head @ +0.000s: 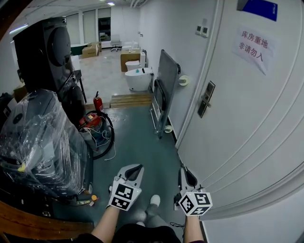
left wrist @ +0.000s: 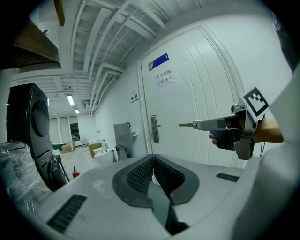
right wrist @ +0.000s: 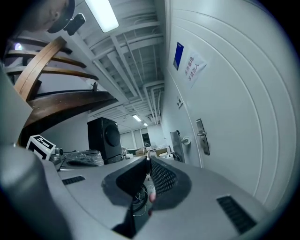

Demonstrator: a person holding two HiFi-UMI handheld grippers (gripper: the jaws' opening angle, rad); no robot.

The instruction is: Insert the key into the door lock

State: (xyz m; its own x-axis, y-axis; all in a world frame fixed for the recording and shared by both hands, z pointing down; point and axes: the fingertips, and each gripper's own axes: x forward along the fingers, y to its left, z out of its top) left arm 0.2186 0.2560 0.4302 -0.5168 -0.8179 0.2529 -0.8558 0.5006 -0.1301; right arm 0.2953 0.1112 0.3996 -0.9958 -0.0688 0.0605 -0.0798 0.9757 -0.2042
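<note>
**Right gripper point(head: 183, 170) pinches the key point(left wrist: 186, 125), well apart from the door lock point(head: 205, 98)**

The right gripper's jaws are nearly together, clamped on the key, whose shank sticks out past the tips towards the white door point(head: 247, 123); the left gripper point(head: 138, 167) has its jaws pressed together with nothing between them, and is held beside the right one, over the floor point(head: 137, 137). The floor is smooth and grey-green; the door on the right carries a paper notice point(head: 254, 47) and a blue sign point(head: 259, 7) above the lock plate with its lever handle. A grey panel point(head: 166, 76) leans on the wall past the door; on the left stand a tall black speaker point(head: 45, 52) and plastic-wrapped gear point(head: 38, 137), with a red fire extinguisher point(head: 98, 102) nearby; cardboard boxes point(head: 90, 50) sit at the far end of the room.
</note>
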